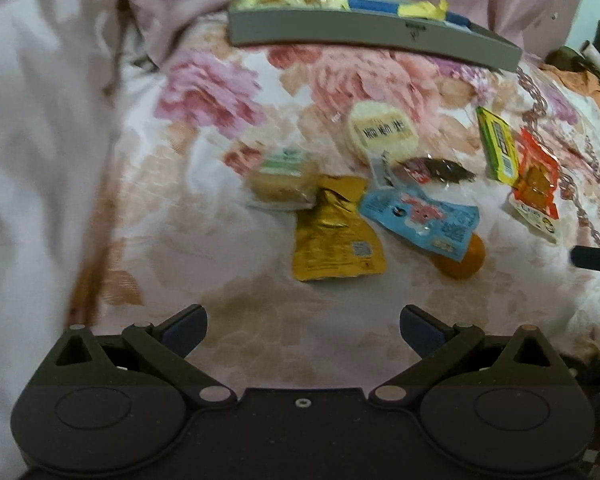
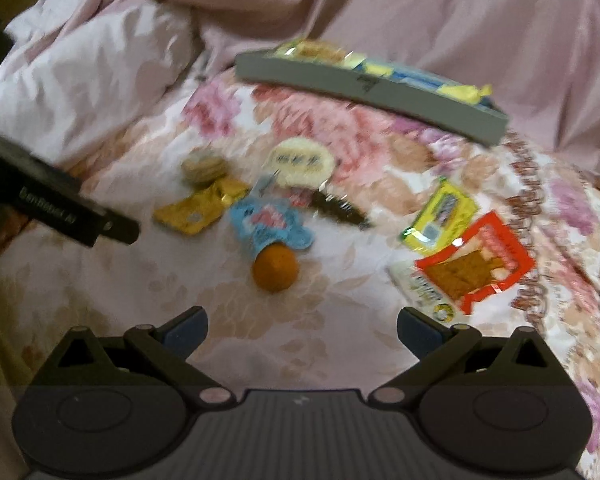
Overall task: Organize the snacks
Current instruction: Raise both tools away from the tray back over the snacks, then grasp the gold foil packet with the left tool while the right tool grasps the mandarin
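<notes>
- Your left gripper (image 1: 303,330) is spread wide, gripping nothing; the gold pouch (image 1: 334,232) lies just ahead of it.
- Your right gripper (image 2: 301,330) is spread too, the orange (image 2: 275,268) close ahead.
- Beyond both, the gray tray (image 1: 364,38) holds snacks on the floral bedspread (image 1: 204,184).
- Ahead-right of your right gripper lies the red packet (image 2: 476,266).

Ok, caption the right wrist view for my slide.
Open right gripper above loose snack packets, an orange ball and a gray tray.
</notes>
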Demonstrator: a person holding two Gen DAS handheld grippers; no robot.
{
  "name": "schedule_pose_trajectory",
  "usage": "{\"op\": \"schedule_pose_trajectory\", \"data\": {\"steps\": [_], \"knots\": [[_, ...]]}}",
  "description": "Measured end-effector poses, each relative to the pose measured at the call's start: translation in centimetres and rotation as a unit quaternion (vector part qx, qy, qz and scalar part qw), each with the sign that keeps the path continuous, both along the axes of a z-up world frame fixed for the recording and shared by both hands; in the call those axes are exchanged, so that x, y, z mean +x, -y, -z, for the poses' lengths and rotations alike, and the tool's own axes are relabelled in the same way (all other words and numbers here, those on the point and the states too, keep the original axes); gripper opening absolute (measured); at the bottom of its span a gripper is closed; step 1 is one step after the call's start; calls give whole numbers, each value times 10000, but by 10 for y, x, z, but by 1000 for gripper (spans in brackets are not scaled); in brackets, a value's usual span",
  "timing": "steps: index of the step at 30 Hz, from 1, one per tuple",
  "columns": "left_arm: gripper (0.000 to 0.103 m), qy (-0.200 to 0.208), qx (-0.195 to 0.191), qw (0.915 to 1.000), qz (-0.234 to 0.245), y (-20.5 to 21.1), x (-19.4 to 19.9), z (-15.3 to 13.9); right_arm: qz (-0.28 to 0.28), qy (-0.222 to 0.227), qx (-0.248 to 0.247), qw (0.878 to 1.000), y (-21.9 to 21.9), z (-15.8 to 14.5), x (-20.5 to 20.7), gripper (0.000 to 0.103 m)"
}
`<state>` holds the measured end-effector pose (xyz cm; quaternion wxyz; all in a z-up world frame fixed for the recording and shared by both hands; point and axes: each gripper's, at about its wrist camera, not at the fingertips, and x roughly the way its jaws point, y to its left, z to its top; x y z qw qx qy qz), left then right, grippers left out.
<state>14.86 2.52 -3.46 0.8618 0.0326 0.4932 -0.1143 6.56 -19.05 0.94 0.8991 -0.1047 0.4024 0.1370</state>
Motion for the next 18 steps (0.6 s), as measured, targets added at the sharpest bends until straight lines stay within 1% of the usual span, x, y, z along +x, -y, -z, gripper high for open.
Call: {"op": "schedule_pose_trajectory", "data": {"steps": [2,4,7,9,14,18], "knots": [[102,-6,20,10000,32,2,5,4,-235,-165,-92,9995,-4,7,7,103],[102,69,76,9999,109,5,10,5,-499,-213,-266,9982,-9,14,13,103],[102,219,142,9994,240,11,19,6,-869,-25,-550,9947,-16,21,18,103],[102,286,168,9989,319,15,24,8,-997,64,-646,9929,-18,25,23,103],[102,286,323,9980,452,25,39,19,-894,65,-307,9955,-18,29,33,103],[102,259,382,9977,503,30,48,26,-780,-30,-164,9968,-15,33,40,103]]}}
